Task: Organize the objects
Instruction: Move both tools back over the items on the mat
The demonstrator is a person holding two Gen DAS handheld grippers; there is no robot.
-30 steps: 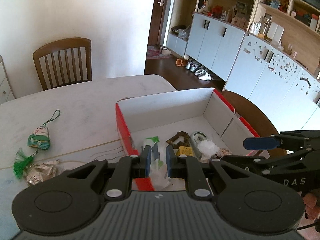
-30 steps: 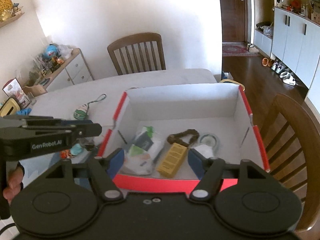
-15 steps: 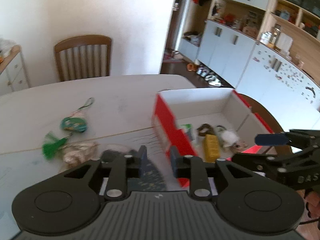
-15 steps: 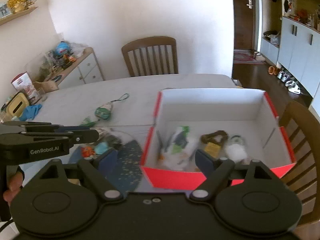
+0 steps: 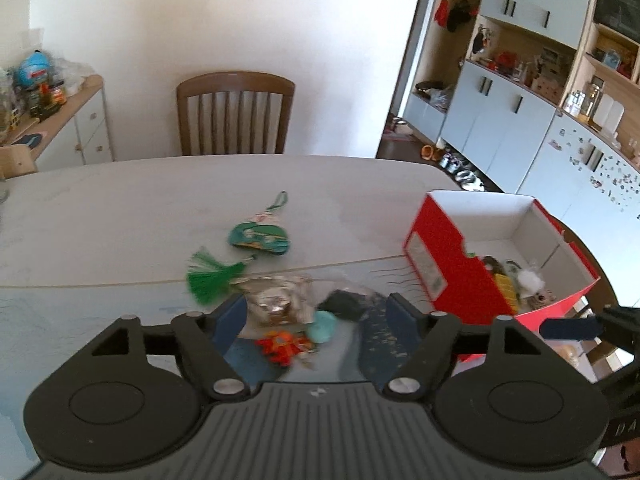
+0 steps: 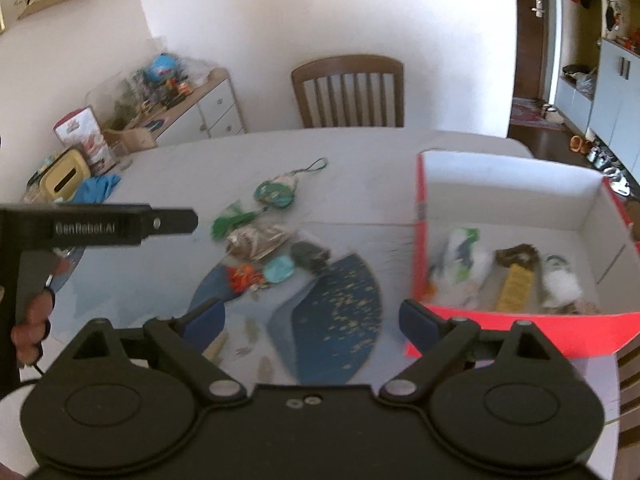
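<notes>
A red box with a white inside (image 5: 520,216) (image 6: 500,176) stands on the right of the table and holds a white-green packet (image 6: 460,256), a yellow bar (image 6: 514,288), a brown bead string and a white tuft. Left of it lie loose items: a green pouch with a tassel (image 5: 259,237) (image 6: 276,194), a crinkly foil packet (image 5: 276,296) (image 6: 258,240), a dark lump (image 5: 346,303), a teal piece (image 5: 323,326) and an orange toy (image 5: 282,350) (image 6: 242,276). My left gripper (image 5: 314,320) is open and empty just above these items. My right gripper (image 6: 312,316) is open and empty, nearer the table's front edge.
A blue fan-shaped mat (image 6: 336,320) lies under the loose items. A wooden chair (image 5: 236,114) stands at the far side of the table. A cluttered sideboard (image 6: 168,100) is at the back left. A yellow box and blue cloth (image 6: 96,188) sit at the table's left.
My left gripper has swung left from over the box to the loose items and opened. My right gripper has also moved left and back; the box now lies to its right.
</notes>
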